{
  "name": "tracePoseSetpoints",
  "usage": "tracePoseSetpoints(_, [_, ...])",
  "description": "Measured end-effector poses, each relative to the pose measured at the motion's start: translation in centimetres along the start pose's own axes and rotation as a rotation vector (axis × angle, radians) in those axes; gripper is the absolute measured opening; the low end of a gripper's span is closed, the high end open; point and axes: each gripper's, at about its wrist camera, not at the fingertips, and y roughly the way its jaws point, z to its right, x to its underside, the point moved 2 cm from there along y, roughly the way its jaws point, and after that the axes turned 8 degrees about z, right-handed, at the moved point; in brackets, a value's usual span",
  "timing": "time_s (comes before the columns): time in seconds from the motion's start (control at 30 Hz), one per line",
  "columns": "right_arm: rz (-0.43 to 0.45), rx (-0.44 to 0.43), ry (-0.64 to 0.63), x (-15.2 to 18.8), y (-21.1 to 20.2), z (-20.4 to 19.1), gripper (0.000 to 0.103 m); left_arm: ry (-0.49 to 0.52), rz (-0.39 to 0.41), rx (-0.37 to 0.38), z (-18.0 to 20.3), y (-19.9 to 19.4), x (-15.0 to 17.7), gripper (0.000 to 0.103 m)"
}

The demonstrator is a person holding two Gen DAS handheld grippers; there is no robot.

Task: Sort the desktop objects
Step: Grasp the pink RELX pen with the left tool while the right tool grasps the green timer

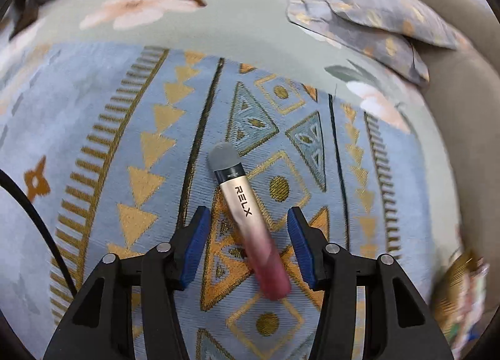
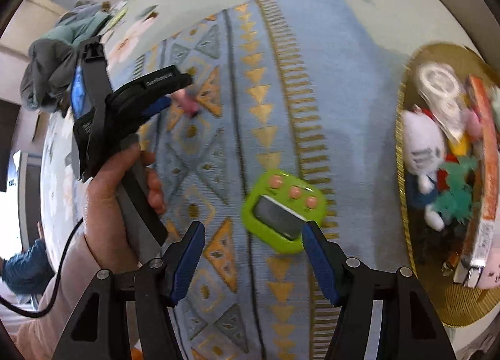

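The vape (image 1: 247,219) lies on the cloth (image 1: 125,172) between the wide-open, empty left claw (image 1: 248,244), its long axis running near-to-far, slightly slanted. The right claw (image 2: 253,253), also open and empty, flanks the timer (image 2: 282,211).

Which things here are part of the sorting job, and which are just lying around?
Part of the job: RELX vape pen, green timer, gold tray of sorted bits, left gripper, right gripper.
Lying about: patterned cloth, cushion, clothes pile.

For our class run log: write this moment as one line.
left claw: open astride vape pen | right claw: open by green timer
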Motion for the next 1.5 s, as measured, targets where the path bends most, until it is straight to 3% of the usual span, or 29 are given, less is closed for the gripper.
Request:
tracePoseSetpoints(0.03, [-0.005, 0.007, 0.016, 0.4, 0.3, 0.6, 0.063, 0.034, 0.012, 0.004, 0.0, -0.1, 0.1, 0.02])
tracePoseSetpoints(0.13, [-0.016, 0.007, 0.054, 1.2, 1.1, 1.6, 0.063, 0.073, 0.021, 0.033, -0.8, -0.6, 0.3, 0.015])
tracePoseSetpoints(0.33, [0.032, 0.038, 0.179, 1.6, 2.7, 2.4, 0.063, 0.113, -0.007, 0.106, -1.9, -1.9, 0.8, 0.014])
tracePoseSetpoints(0.5, [0.034, 0.024, 0.255, 1.0, 4.5, 1.7, 0.073, 0.128, -0.033, 0.149, -2.3, -3.2, 1.9, 0.014])
tracePoseSetpoints(0.73, [0.057, 0.168, 0.26, -0.5, 5.9, 0.5, 0.074, 0.113, -0.058, 0.177, -2.3, -3.3, 3.0, 0.014])
tracePoseSetpoints(0.83, [0.05, 0.219, 0.192, -0.7, 6.6, -0.6, 0.077, 0.1, -0.055, 0.181, -2.3, -3.2, 3.0, 0.014])
tracePoseSetpoints(1.03, [0.059, 0.262, 0.125, -0.5, 6.8, -1.4, 0.074, 0.078, -0.069, 0.142, -1.7, -1.5, 2.7, 0.019])
tracePoseSetpoints(1.2, [0.066, 0.228, 0.098, -0.5, 6.4, -1.5, 0.074, 0.165, -0.024, 0.077, -0.2, -1.7, 2.7, 0.014])
tracePoseSetpoints(1.3, [0.076, 0.13, 0.117, -0.5, 5.2, -1.5, 0.073, 0.163, -0.016, 0.098, -0.2, -2.9, 2.7, 0.008])
tracePoseSetpoints(1.5, [0.133, -0.001, 0.044, -0.3, 0.3, -2.3, 0.072, 0.204, -0.013, 0.168, 1.7, -7.0, 3.2, 0.008])
